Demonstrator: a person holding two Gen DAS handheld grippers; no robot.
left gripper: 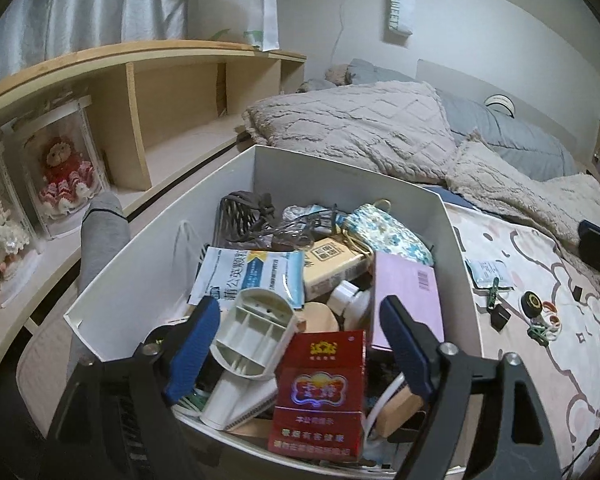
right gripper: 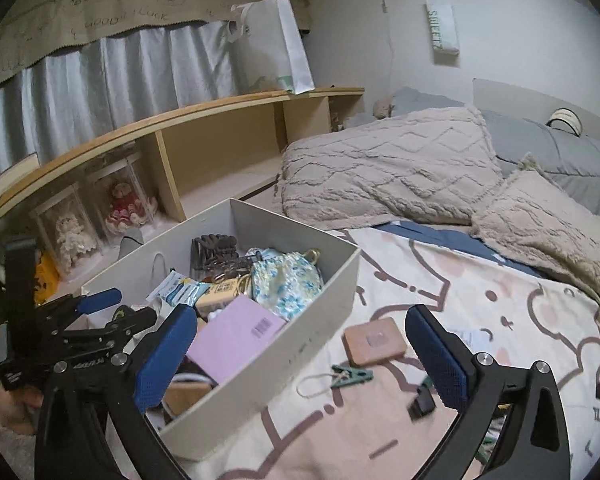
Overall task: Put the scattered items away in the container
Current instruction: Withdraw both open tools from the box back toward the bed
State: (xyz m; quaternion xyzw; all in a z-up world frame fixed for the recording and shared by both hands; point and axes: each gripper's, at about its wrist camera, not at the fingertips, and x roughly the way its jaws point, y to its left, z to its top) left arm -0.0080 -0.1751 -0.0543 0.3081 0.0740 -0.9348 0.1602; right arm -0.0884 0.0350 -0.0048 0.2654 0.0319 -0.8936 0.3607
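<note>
**Small clutter on the bedspread, box nearly full**

The flat pink rounded-rectangle case [right gripper: 374, 345] lies on the patterned bedspread [right gripper: 500, 320], just beside the white rectangular cardboard box [right gripper: 324, 312]. It looks stiff, light and smooth, so a pinch across its short sides should hold; its low profile on soft fabric may make the pads dig into the cloth. Near it lie a small green clothes peg [right gripper: 350, 376] on a loop of pale string and a little black block [right gripper: 420, 402], both tiny and light, likely to slip.

The right gripper [right gripper: 296, 356] stands wide open, empty, above this stretch of bedspread. The left gripper [left gripper: 298, 344] is open over the box, its blue textured pads [left gripper: 192, 348] either side of a white ribbed plastic holder [left gripper: 252, 330] without visibly pressing it. A glossy red carton [left gripper: 320, 396], a lilac booklet [left gripper: 406, 300] and a floral fabric pouch [left gripper: 388, 232] crowd the box. A tufted beige blanket [right gripper: 388, 164] lies beyond
</note>
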